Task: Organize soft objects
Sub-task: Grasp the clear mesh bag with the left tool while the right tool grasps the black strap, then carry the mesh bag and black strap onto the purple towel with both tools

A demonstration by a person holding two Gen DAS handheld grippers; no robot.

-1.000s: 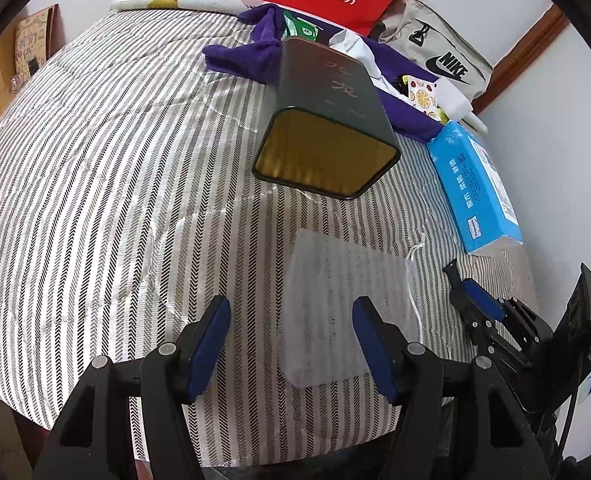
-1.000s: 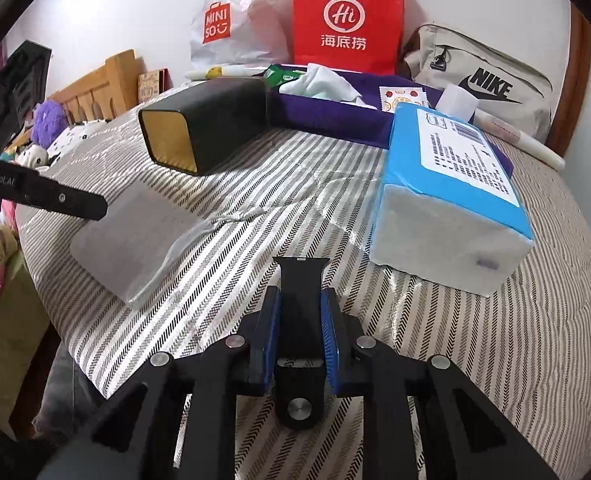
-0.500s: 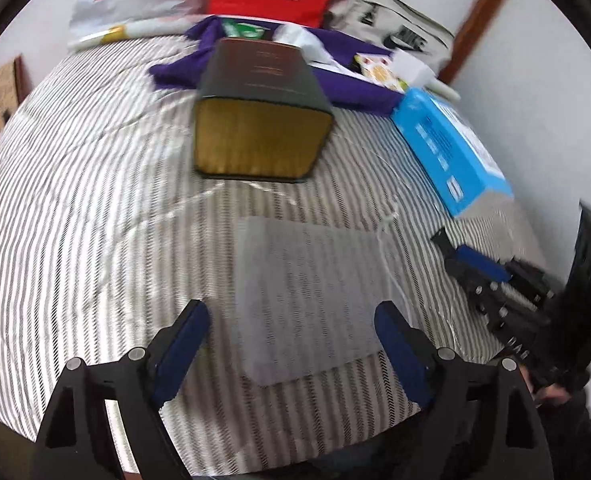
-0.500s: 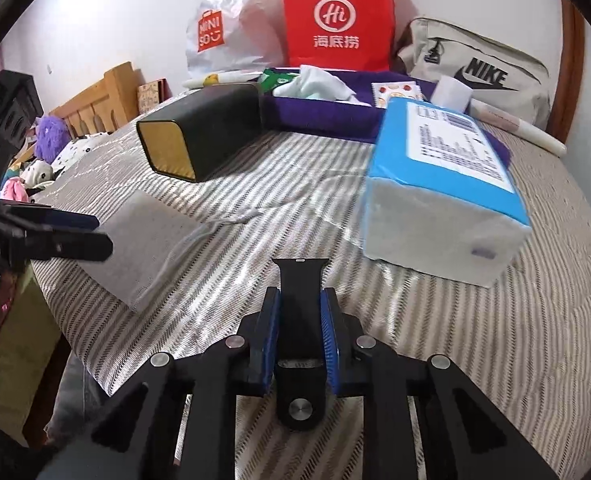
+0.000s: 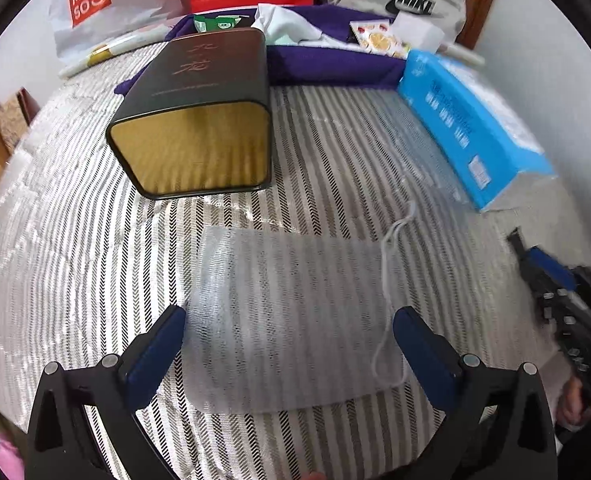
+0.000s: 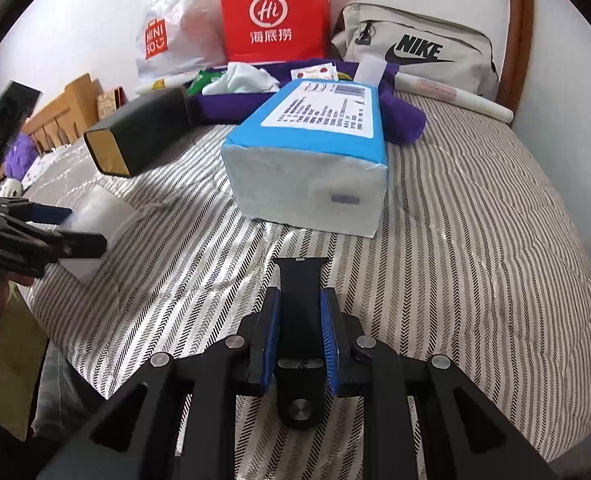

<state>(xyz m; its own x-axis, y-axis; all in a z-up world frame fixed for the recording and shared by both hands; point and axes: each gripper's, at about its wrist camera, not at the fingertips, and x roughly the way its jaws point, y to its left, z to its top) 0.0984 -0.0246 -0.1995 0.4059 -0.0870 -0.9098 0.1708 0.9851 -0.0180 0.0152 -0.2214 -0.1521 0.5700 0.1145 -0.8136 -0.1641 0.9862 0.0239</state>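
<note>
The left tongs point(image 5: 289, 334) have just been opening and now stand spread over one translucent mesh drawstring pouch point(image 5: 291, 316) lying flat on the striped bed point(image 5: 55, 260). They should probably come down on its near edge, clear of the loose cord. The right tongs point(image 6: 300, 316) pinch one black watch strap point(image 6: 300, 304). Also present are one dark tin point(image 5: 199, 120) and one blue tissue pack point(image 6: 311, 160).

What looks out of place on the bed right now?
The dark tin lies tipped on its side, open gold end facing the sheer drawstring pouch. The right gripper clamps a black watch strap, hardly a soft item.
</note>
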